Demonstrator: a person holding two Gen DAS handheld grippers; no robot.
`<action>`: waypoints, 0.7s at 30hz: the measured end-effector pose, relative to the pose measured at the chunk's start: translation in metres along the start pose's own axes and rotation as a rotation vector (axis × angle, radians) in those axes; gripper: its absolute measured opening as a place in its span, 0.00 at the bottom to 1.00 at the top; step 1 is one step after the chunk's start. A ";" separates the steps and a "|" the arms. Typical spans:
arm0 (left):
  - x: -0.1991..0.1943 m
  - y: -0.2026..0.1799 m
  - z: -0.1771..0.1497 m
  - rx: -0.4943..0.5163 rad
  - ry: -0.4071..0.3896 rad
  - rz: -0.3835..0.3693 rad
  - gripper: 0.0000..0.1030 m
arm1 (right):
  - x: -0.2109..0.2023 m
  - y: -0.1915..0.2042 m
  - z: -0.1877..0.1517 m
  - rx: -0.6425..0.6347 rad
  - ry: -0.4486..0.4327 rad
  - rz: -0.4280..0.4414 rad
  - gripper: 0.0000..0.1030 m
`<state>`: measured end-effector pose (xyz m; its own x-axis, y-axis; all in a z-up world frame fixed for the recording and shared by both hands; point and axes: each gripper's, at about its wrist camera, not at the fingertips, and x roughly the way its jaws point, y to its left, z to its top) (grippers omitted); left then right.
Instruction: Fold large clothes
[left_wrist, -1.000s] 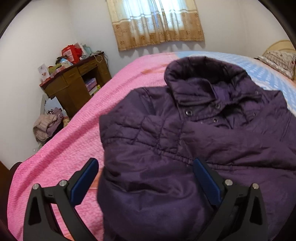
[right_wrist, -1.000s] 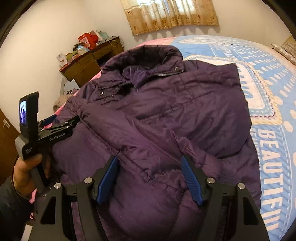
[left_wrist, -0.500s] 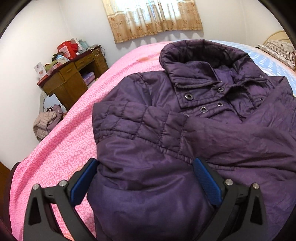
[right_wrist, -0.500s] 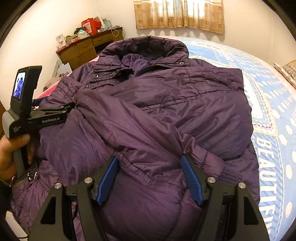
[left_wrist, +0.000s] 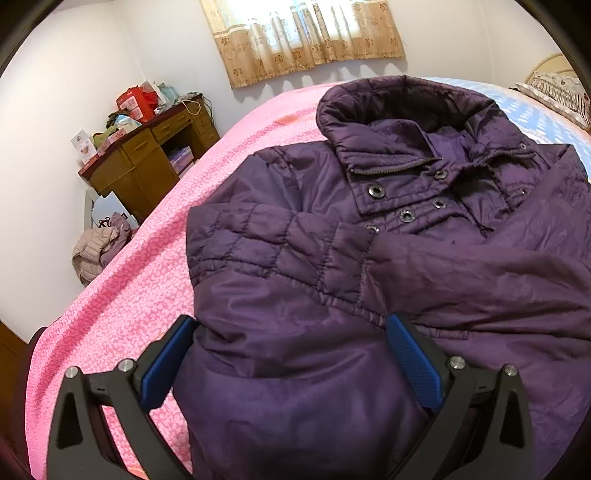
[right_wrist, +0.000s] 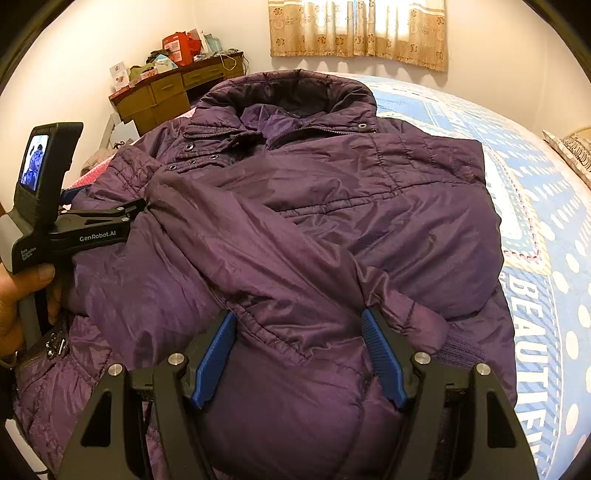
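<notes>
Both the left gripper (left_wrist: 291, 363) and the right gripper (right_wrist: 301, 356), each half-open around bunched jacket (right_wrist: 332, 206) padding, have carried its hem nearer the collar (left_wrist: 399, 99), so the fold is closing.

The left hand-held gripper (left_wrist: 291, 354) clamps a bulky fold of the purple jacket (left_wrist: 369, 258) on the pink bedspread (left_wrist: 147, 266).
</notes>
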<state>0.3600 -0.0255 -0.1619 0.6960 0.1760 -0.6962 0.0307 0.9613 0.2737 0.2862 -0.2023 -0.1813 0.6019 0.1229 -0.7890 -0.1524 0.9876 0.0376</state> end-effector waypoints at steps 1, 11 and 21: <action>0.001 0.001 0.000 0.001 0.000 0.001 1.00 | 0.000 0.001 0.000 -0.003 0.001 -0.004 0.68; 0.002 0.000 -0.001 0.004 -0.002 0.004 1.00 | 0.002 0.005 0.000 -0.025 0.003 -0.037 0.68; 0.000 -0.001 0.000 0.008 -0.003 0.010 1.00 | 0.002 0.006 -0.001 -0.026 0.003 -0.044 0.68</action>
<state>0.3599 -0.0265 -0.1621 0.6985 0.1854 -0.6912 0.0291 0.9577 0.2863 0.2860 -0.1957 -0.1832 0.6059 0.0793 -0.7916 -0.1463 0.9892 -0.0129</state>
